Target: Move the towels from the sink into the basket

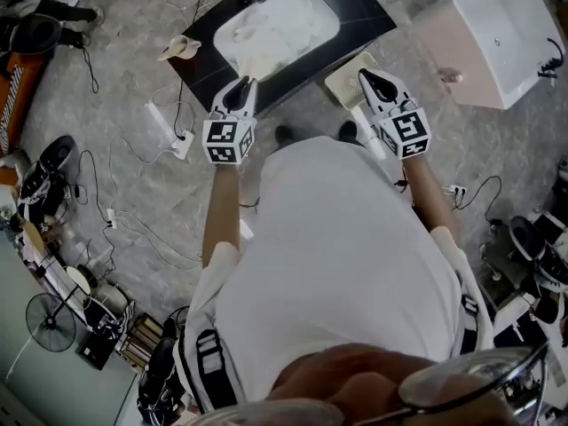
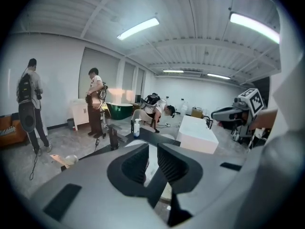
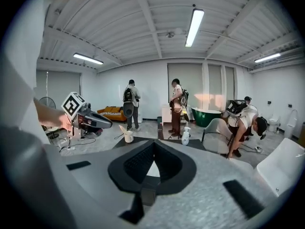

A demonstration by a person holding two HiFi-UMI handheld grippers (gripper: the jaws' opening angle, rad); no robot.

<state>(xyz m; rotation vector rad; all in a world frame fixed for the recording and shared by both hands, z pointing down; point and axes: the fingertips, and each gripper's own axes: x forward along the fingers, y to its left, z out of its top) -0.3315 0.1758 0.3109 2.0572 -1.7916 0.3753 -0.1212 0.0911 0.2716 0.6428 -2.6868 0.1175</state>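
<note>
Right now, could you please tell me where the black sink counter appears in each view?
Head view: black sink counter, top centre.
Left gripper view: the counter, centre, slightly below mid-height.
Right gripper view: the counter, centre, below mid-height.
Shared landmark: white tub, right of it in all three.

We hold both bare forearms out ahead of our body, the left arm [image 1: 222,204] and the right arm [image 1: 433,199] roughly parallel, each carrying a gripper that points forward and somewhat downward. Our left gripper [image 1: 241,85] has its jaws drawn together with nothing between them, and its marker cube [image 1: 228,140] faces up toward our head. Our right gripper [image 1: 370,78] likewise has its jaws closed tip to tip and empty, its own marker cube [image 1: 406,133] tilted a little outward.
</note>
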